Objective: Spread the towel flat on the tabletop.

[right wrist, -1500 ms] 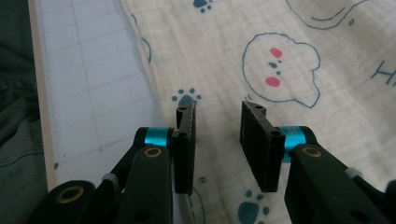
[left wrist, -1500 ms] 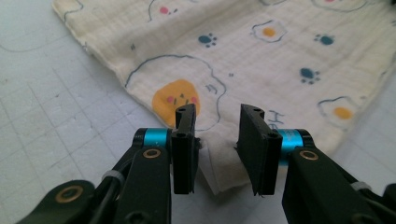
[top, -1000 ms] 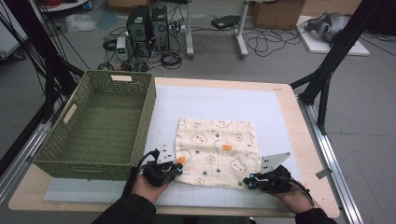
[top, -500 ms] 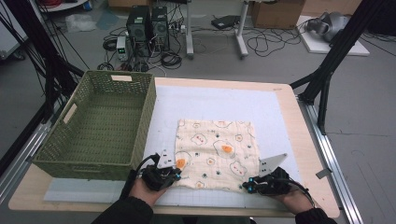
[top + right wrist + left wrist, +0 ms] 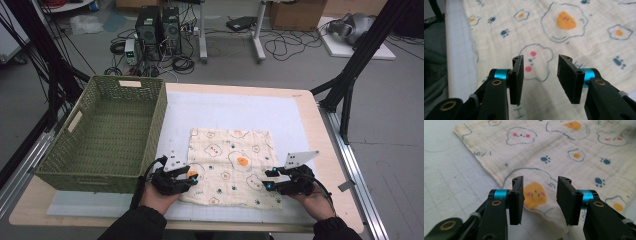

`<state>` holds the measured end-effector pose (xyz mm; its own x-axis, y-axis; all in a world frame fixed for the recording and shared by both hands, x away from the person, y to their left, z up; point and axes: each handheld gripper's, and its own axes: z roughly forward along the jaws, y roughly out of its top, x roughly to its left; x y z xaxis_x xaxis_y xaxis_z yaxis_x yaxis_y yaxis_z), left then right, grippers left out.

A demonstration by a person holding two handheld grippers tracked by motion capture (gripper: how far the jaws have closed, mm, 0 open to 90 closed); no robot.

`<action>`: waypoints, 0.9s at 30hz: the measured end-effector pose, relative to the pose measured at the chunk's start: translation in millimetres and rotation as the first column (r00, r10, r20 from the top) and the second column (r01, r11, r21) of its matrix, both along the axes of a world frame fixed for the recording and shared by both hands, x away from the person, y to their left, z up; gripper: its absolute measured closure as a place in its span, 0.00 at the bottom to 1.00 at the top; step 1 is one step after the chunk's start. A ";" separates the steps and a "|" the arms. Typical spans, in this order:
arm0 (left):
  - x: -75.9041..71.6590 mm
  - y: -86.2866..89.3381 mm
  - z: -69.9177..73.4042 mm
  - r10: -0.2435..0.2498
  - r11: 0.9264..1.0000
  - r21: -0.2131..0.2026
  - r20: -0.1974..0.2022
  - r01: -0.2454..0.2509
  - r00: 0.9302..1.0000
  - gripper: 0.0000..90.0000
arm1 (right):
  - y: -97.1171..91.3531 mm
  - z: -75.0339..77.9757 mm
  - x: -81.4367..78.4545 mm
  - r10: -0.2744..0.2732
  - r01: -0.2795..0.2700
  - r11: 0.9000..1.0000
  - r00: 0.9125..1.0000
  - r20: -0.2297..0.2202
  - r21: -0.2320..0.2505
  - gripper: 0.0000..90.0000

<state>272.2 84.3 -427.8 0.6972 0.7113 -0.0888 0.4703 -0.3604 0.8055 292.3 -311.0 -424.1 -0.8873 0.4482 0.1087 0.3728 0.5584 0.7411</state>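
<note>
Both claws have just been opening since the earlier frames, in which they were pressed together at the near corners of the cloth (image 5: 231, 166); the cloth now lies flat and released. We see the left claw (image 5: 192, 176) with its jaws spread, poised over the near left corner of the cloth with nothing pinched. In the left gripper view the same claw (image 5: 540, 200) frames an orange egg print, and the cloth's left hem runs diagonally just beside the left jaw. We see the right claw (image 5: 268, 180) likewise spread at the near right corner; in the right gripper view that claw (image 5: 540, 78) sits above a white cloud-shaped print with pink dots, no fabric between the pads.

Edges and room: the cloth rests on the white gridded mat (image 5: 235, 110), near the front edge of the worktop (image 5: 327, 165). The green woven basket (image 5: 107, 135) stands just left of the cloth, its right wall close to the left claw. Bare mat lies open beyond the far hem and to the right of the cloth.

Appearance: the cloth is cream, roughly square, crinkle-textured, printed with fried eggs, clouds and blue paw marks.
</note>
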 end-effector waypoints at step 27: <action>59.0 -36.7 18.6 0.035 0.997 -0.075 -0.004 -0.035 0.999 0.59 | 0.4 8.1 52.9 -0.100 0.099 0.995 0.994 0.035 0.027 0.49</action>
